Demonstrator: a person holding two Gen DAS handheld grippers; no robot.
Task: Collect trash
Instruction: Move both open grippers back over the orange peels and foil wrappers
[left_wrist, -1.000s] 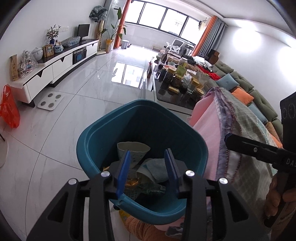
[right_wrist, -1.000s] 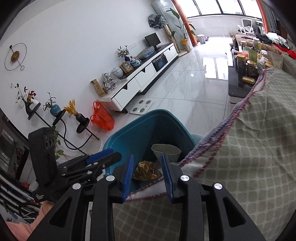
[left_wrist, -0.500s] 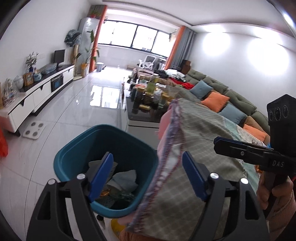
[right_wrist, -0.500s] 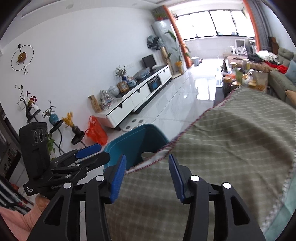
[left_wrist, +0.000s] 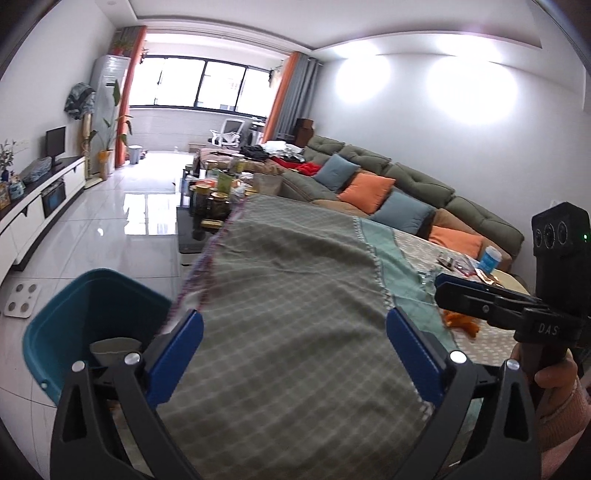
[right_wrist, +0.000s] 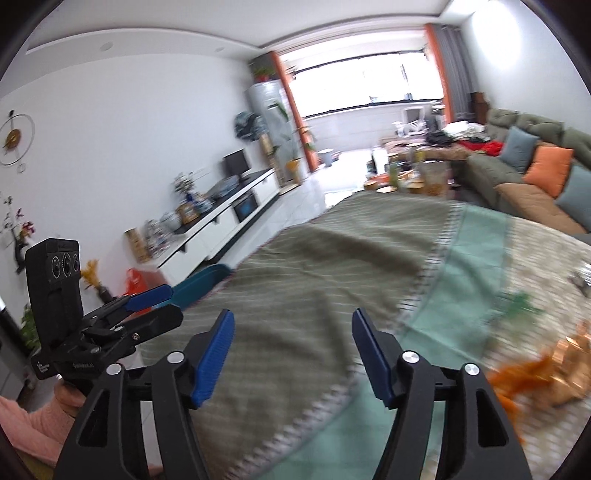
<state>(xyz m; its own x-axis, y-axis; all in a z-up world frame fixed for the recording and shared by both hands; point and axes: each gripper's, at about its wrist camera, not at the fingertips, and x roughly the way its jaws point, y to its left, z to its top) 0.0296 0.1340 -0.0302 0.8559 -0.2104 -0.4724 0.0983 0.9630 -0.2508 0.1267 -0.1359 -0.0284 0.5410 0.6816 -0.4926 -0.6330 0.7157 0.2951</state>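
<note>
Left gripper (left_wrist: 294, 336) & right gripper (right_wrist: 292, 339): jaws opening, nothing clamped, both above checked tablecloth (left_wrist: 295, 280). Teal bin (left_wrist: 88, 299) w/ trash sits beside table, lower left.

Bin (left_wrist: 92, 295) on floor left of table w/ cloth (left_wrist: 295, 295); sofa (left_wrist: 406, 177) behind, right.
</note>
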